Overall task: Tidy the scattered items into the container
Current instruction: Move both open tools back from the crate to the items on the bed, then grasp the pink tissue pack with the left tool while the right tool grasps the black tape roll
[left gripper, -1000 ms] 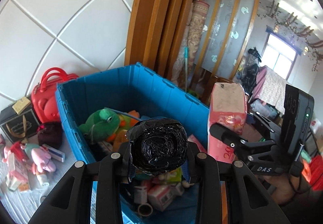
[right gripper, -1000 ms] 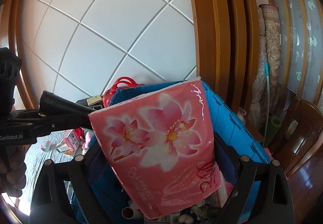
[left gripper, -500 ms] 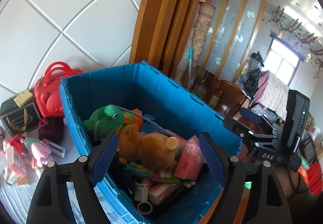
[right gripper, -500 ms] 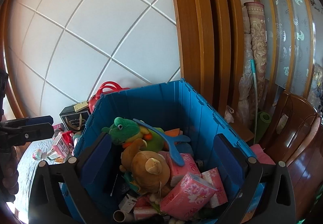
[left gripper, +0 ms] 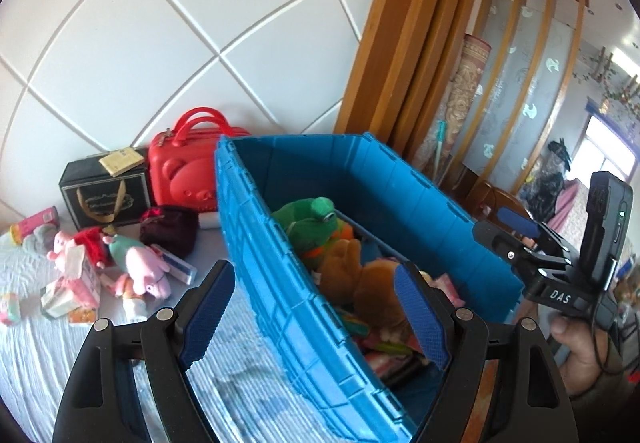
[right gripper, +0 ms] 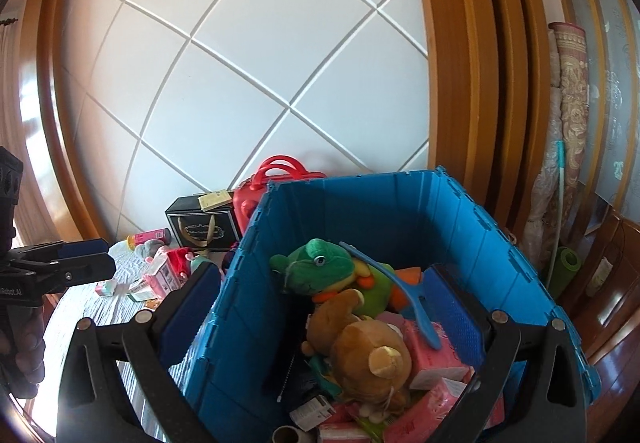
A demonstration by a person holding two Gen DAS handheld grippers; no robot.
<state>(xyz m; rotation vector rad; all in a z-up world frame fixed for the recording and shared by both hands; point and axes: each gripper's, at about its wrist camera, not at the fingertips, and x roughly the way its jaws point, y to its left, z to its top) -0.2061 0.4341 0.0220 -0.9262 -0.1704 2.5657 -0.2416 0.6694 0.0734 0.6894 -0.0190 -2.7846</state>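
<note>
Both grippers, left gripper (left gripper: 316, 307) and right gripper (right gripper: 320, 307), wide and empty; pink pig toy (left gripper: 138, 263) only in left view

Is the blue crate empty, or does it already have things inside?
Not empty. The blue crate holds a green frog plush, a brown teddy bear, a blue brush and pink tissue packs.

Empty left claw (left gripper: 316, 307) straddles the blue crate's (left gripper: 260, 243) near wall.
</note>
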